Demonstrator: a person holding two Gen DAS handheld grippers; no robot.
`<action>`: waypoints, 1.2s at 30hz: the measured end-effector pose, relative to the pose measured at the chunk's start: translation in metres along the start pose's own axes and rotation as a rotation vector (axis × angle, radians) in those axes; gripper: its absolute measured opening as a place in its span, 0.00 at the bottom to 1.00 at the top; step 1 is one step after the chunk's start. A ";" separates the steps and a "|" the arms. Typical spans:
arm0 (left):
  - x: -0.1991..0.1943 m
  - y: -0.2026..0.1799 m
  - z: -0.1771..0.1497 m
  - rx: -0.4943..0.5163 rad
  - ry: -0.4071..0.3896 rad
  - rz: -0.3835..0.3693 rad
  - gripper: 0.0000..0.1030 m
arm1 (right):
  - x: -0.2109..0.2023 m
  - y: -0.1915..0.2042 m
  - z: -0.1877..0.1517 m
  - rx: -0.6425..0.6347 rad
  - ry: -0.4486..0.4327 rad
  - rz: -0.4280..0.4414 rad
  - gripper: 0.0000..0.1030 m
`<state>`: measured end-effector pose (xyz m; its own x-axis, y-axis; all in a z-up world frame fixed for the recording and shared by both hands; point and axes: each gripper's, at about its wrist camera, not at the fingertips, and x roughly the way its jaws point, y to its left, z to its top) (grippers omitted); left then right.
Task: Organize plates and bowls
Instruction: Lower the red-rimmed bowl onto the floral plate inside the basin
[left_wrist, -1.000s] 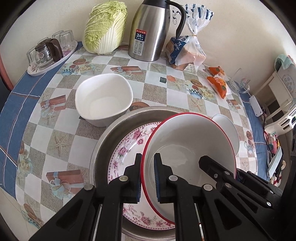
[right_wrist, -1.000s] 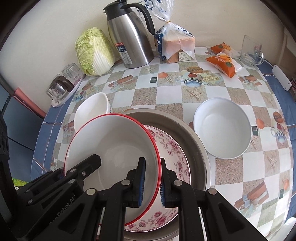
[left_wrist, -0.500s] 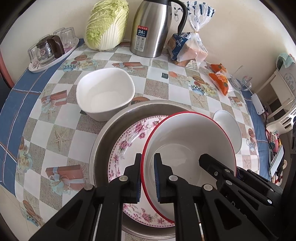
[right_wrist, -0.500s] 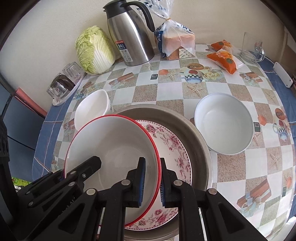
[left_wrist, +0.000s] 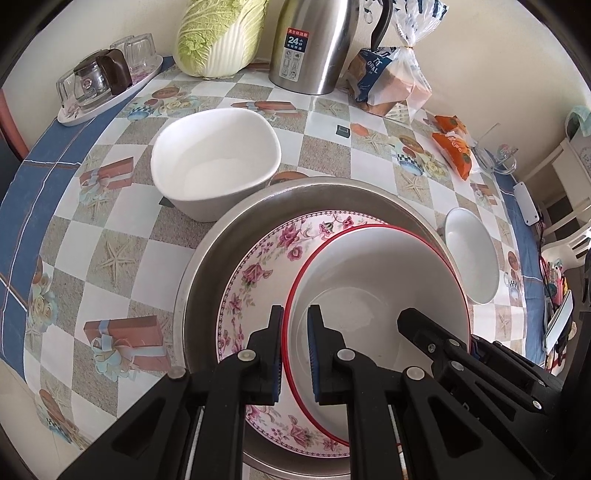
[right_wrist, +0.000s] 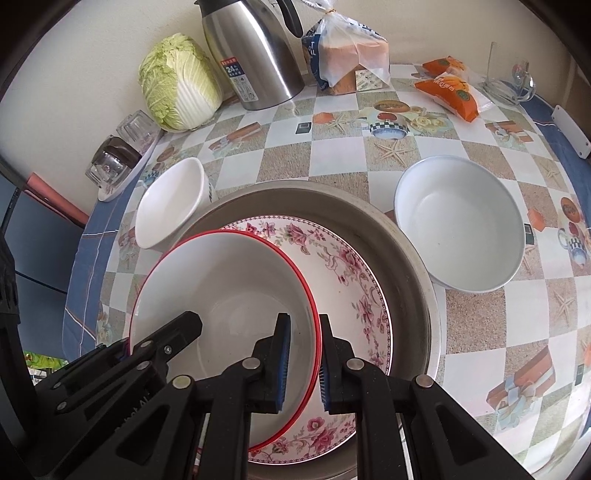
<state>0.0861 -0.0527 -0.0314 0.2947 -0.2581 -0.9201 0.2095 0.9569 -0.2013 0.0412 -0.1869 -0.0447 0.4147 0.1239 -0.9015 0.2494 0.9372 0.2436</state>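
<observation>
Both claws, left claw (left_wrist: 295, 354) and right claw (right_wrist: 303, 363), stay clamped on opposite rims of the red-rimmed bowl (left_wrist: 373, 291), now lower over the floral plate (left_wrist: 258, 273), centre frame: stacking nearly complete.

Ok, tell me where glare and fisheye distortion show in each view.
Left wrist view: the steel kettle carries bright reflections, the table edge bows into a curve, and dark vignette fills the corners. Right wrist view: the red-rimmed bowl shows a soft sheen, and the checkered squares stretch toward the rim.
</observation>
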 end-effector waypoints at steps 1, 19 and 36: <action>0.001 0.000 0.000 0.000 0.001 0.000 0.10 | 0.000 0.000 0.000 0.001 0.000 -0.001 0.15; 0.009 0.001 0.001 -0.007 0.020 0.002 0.10 | 0.006 -0.002 0.001 0.004 0.003 -0.008 0.15; 0.011 0.003 0.003 -0.018 0.022 -0.004 0.11 | 0.006 -0.002 0.002 0.010 0.003 0.002 0.16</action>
<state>0.0931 -0.0532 -0.0408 0.2731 -0.2592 -0.9264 0.1935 0.9581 -0.2111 0.0452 -0.1888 -0.0495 0.4124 0.1269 -0.9021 0.2572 0.9338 0.2489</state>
